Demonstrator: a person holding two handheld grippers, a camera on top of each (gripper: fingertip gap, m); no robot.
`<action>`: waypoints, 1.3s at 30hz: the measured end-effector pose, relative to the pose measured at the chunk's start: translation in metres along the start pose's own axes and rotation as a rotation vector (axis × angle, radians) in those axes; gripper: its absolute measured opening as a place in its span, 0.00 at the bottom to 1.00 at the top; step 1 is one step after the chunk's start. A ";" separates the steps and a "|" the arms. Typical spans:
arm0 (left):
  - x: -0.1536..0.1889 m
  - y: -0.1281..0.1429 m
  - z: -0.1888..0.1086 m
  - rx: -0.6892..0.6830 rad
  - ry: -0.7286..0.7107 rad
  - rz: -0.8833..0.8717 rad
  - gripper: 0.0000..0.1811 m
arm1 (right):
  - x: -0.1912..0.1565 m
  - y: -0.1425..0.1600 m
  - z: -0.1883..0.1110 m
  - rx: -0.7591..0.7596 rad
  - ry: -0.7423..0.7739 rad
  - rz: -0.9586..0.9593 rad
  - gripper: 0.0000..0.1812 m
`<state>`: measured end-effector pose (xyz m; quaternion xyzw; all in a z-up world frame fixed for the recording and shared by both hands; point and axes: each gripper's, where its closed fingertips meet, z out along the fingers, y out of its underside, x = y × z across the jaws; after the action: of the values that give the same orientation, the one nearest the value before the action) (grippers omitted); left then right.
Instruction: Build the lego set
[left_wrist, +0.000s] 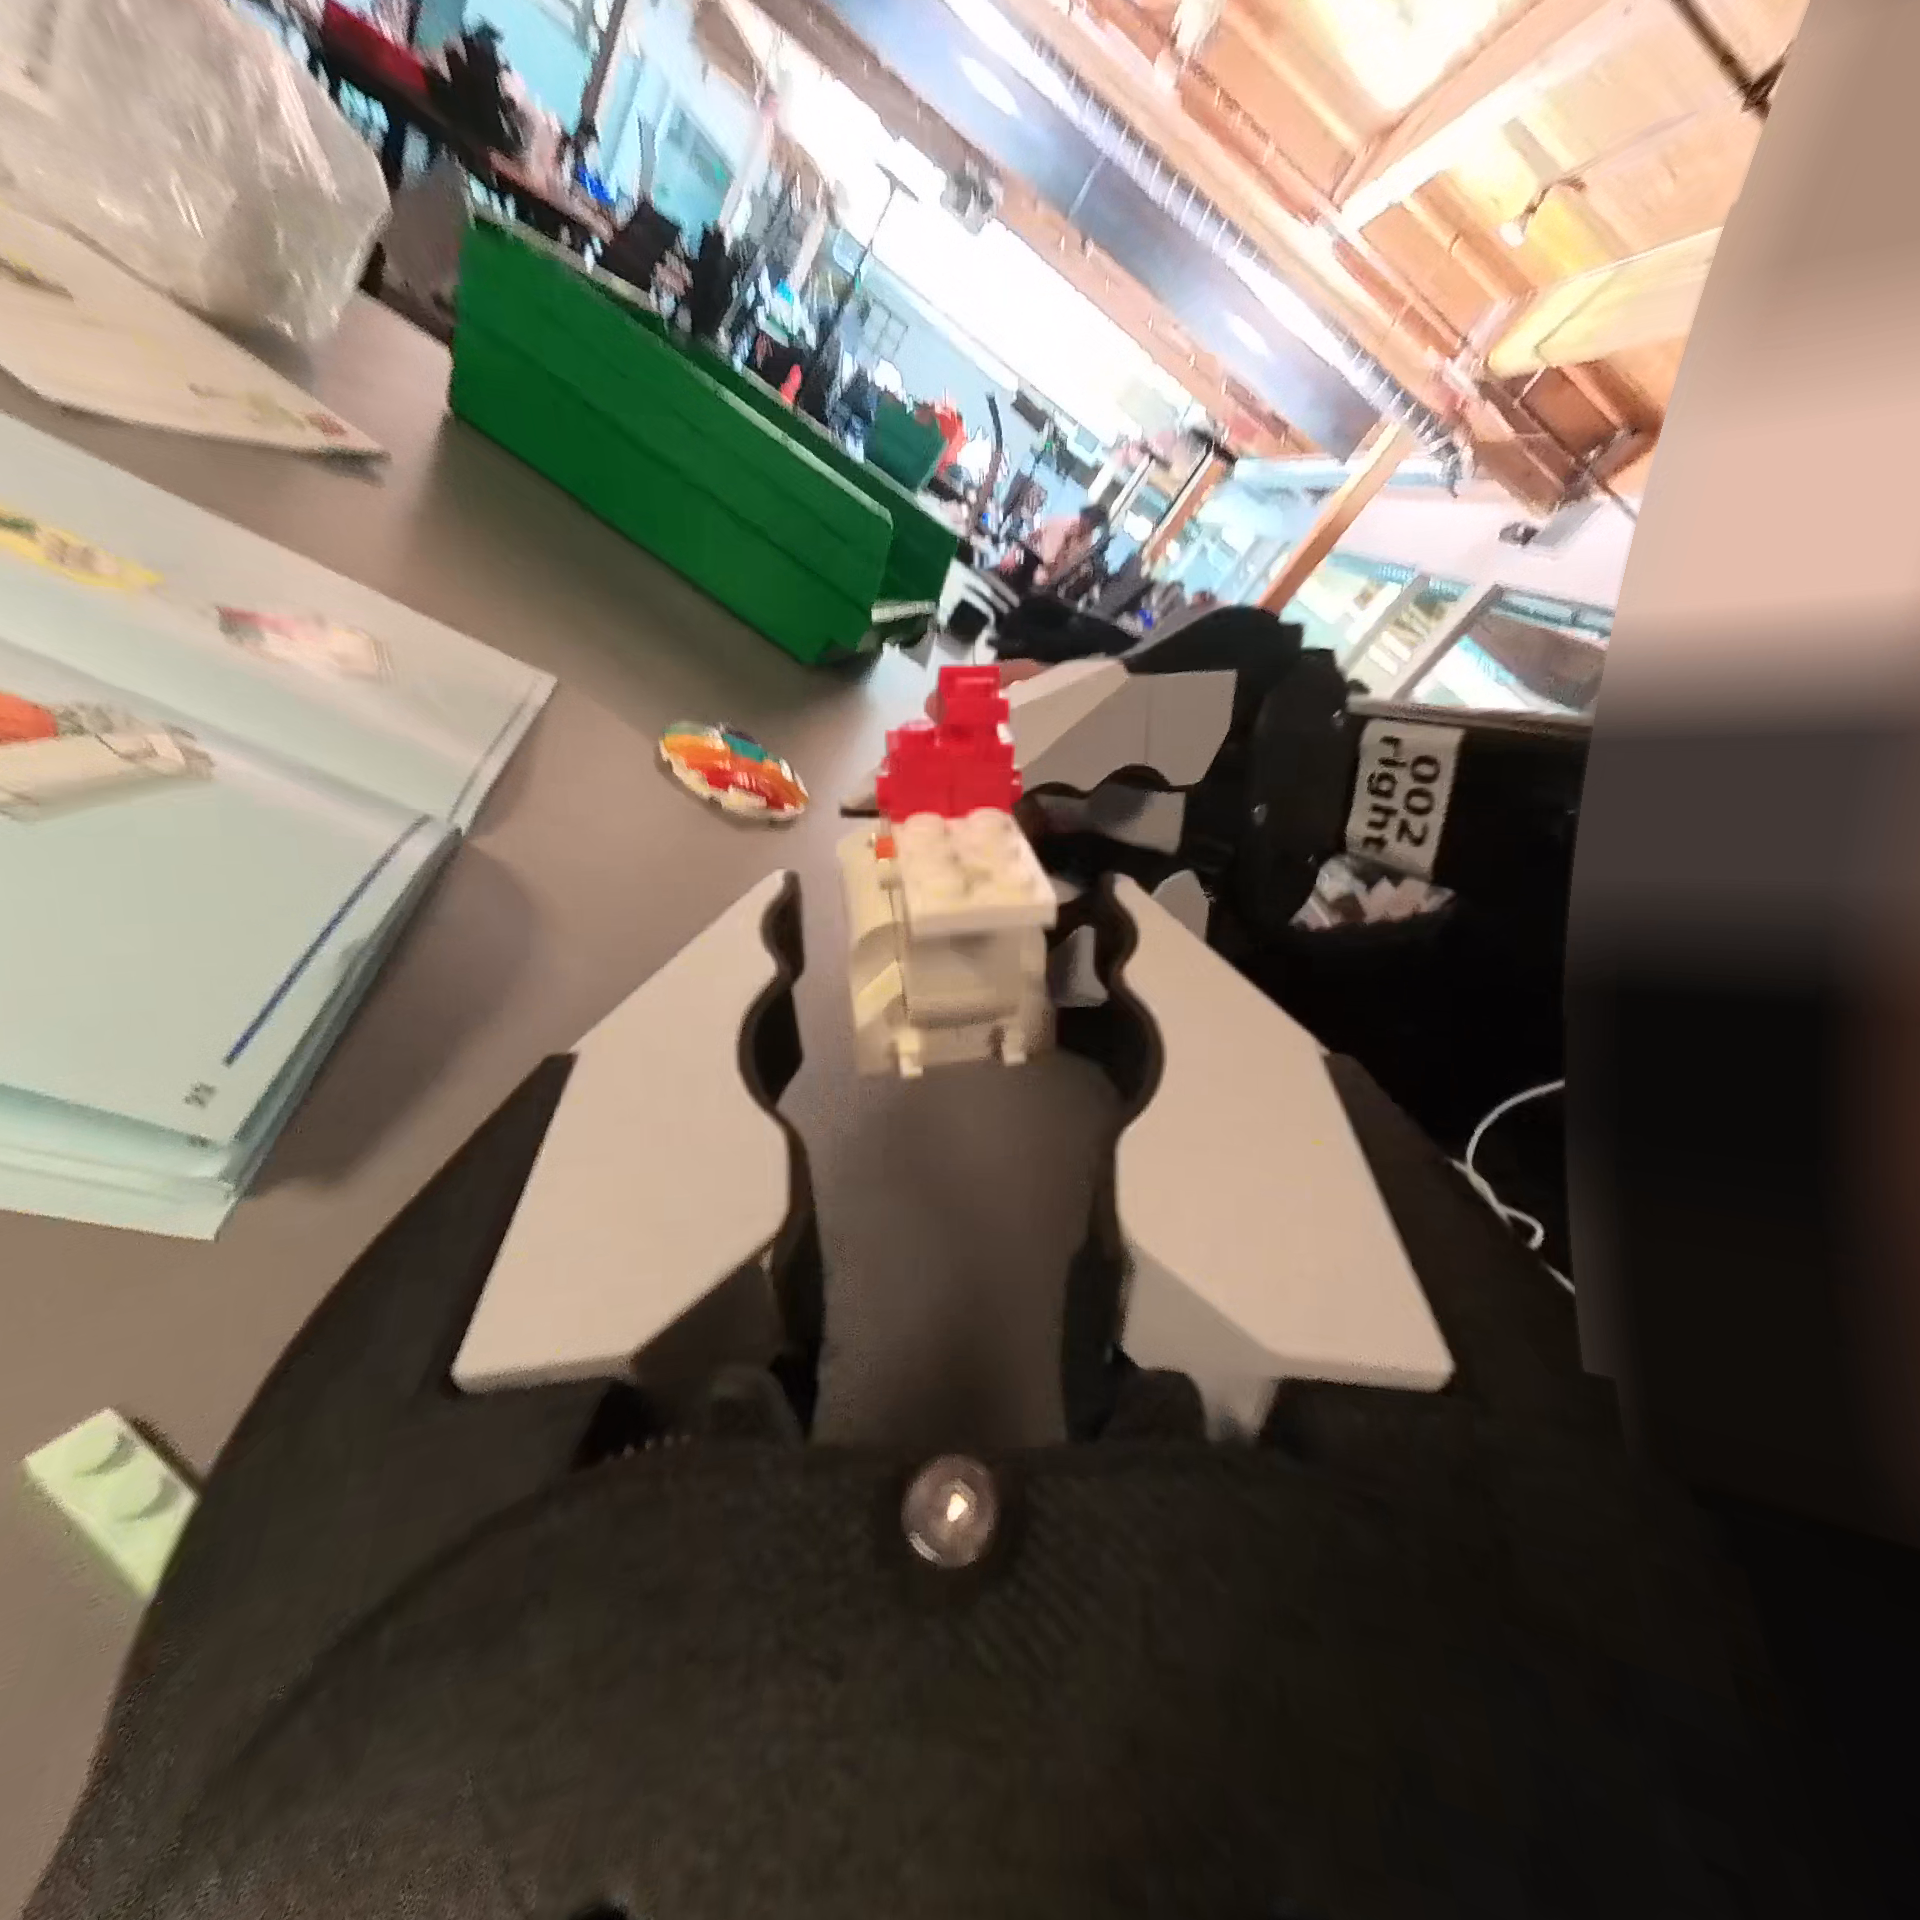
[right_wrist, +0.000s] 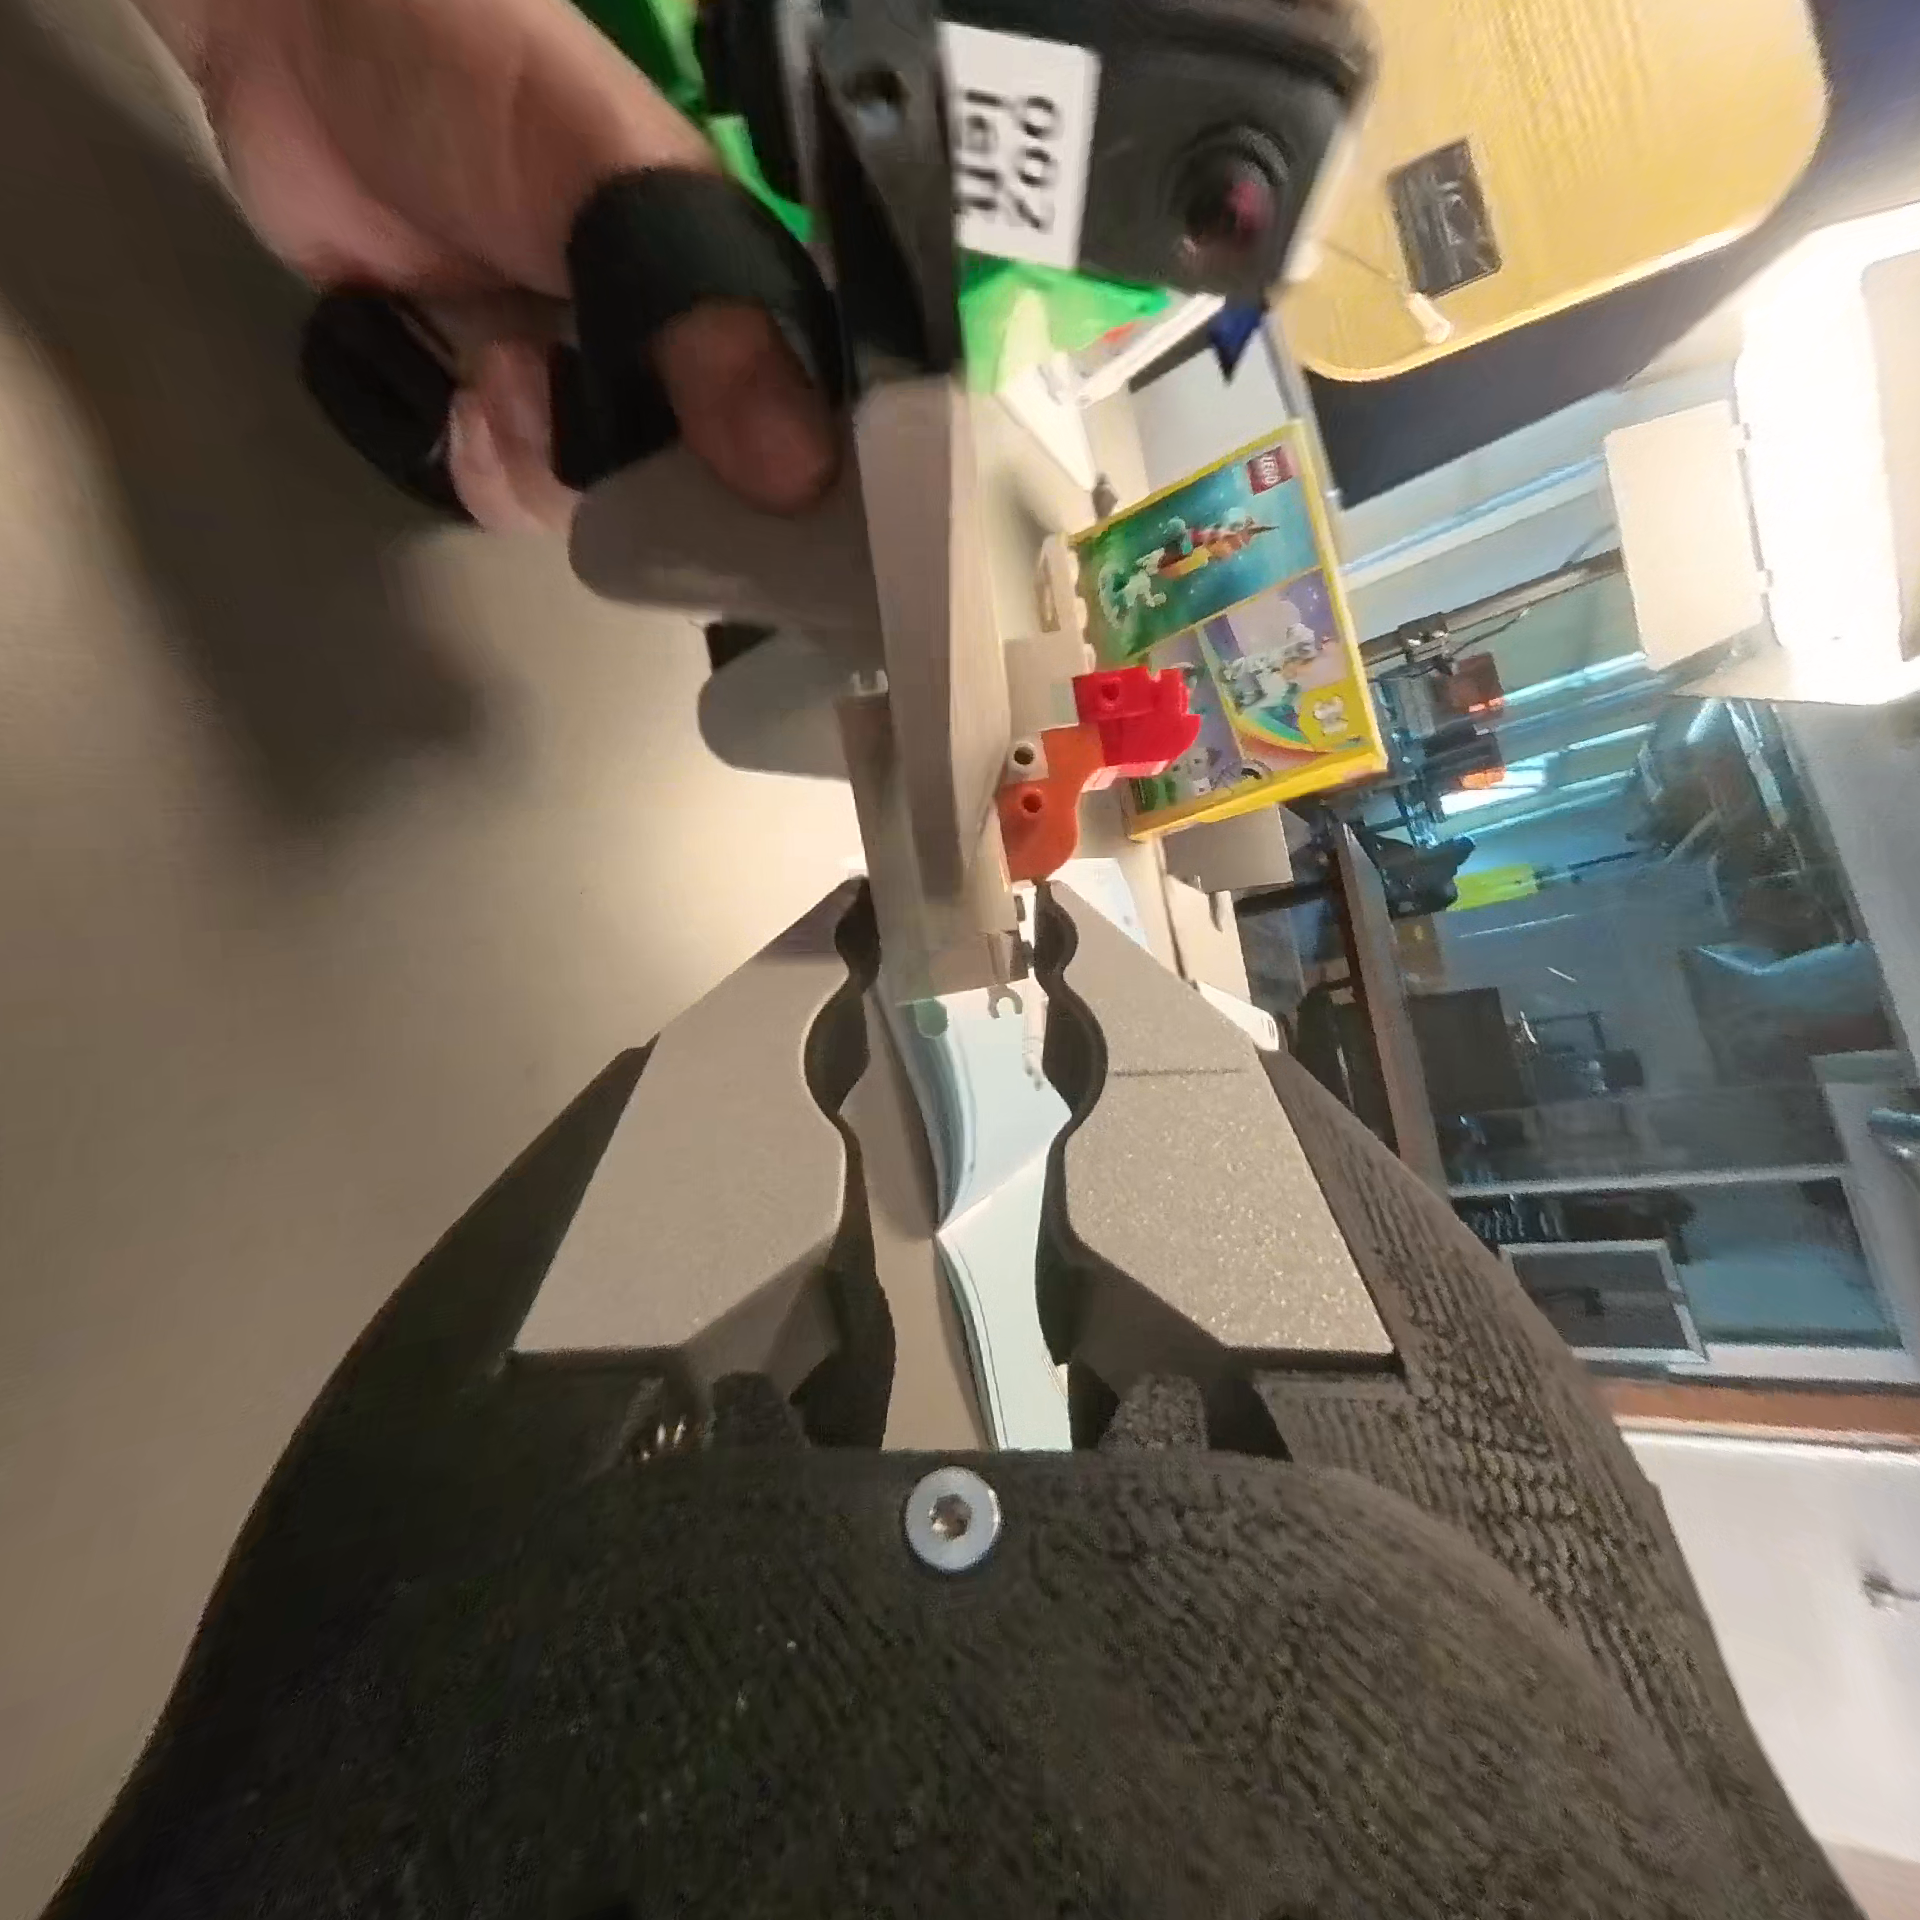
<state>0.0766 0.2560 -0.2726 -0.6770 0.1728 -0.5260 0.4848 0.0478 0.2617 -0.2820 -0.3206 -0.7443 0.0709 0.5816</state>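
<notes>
The build is only partly done: a small model of white bricks with a red top hangs above the worktop, between both tools. The left tool is spread around it, whether gripping cannot be told. The right tool stands parted at its far end. A pale green plate lies loose, and the instruction booklet is open at left.
</notes>
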 end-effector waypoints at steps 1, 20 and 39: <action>0.001 -0.007 -0.004 0.042 0.005 0.010 0.30 | 0.003 0.000 -0.001 0.011 0.013 0.013 0.16; -0.020 -0.010 -0.014 -0.021 -0.294 0.192 0.10 | 0.014 -0.015 0.004 -0.029 0.196 -0.142 0.37; -0.023 -0.002 -0.013 -0.126 -0.391 0.325 0.10 | 0.001 -0.007 0.011 -0.066 0.137 -0.138 0.35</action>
<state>0.0553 0.2678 -0.2842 -0.7580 0.2148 -0.2884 0.5441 0.0347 0.2603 -0.2812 -0.2918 -0.7248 -0.0159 0.6239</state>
